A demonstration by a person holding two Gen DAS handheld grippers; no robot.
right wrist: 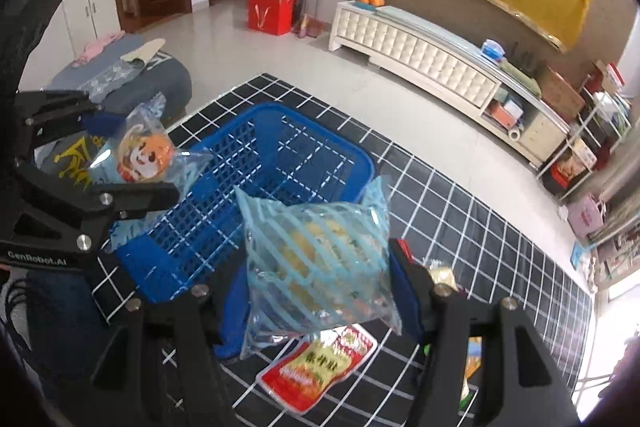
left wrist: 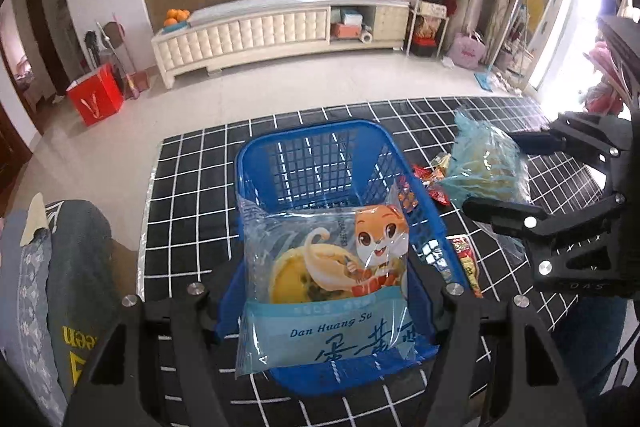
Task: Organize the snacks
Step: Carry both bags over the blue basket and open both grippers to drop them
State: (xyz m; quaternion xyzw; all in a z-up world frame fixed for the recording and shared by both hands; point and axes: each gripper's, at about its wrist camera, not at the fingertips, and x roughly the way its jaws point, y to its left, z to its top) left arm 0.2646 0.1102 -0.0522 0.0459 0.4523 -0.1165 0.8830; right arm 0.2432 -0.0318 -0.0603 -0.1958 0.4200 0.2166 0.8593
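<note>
Left wrist view: a clear plastic packet printed with an orange cartoon squirrel and a pale blue band [left wrist: 328,287] is clamped in the left gripper [left wrist: 326,311] and held above the near end of a blue plastic lattice basket [left wrist: 308,163], which stands on the tabletop covered by a black cloth with a white grid [left wrist: 192,195]. To the right, a puffy transparent bag with pale blue diagonal stripes [left wrist: 486,163] is pinched between the fingers of the right gripper [left wrist: 500,173], just beside the basket's right wall. The basket floor appears bare, so the sorting is judged to be at an early stage: two packets are lifted but neither is yet placed inside, and several small wrapped snacks [left wrist: 432,175] are left lying on the cloth.

In the right wrist view the striped bag is seen close, held over the basket's near corner, and more of what remains is revealed: a red and yellow flat sachet [right wrist: 316,371] lying on the cloth below the bag, and a small gold-wrapped sweet [right wrist: 440,273] beside the right finger. The basket's whole empty floor is shown better here; the squirrel packet's printed wording is legible only in the left wrist view.
</note>
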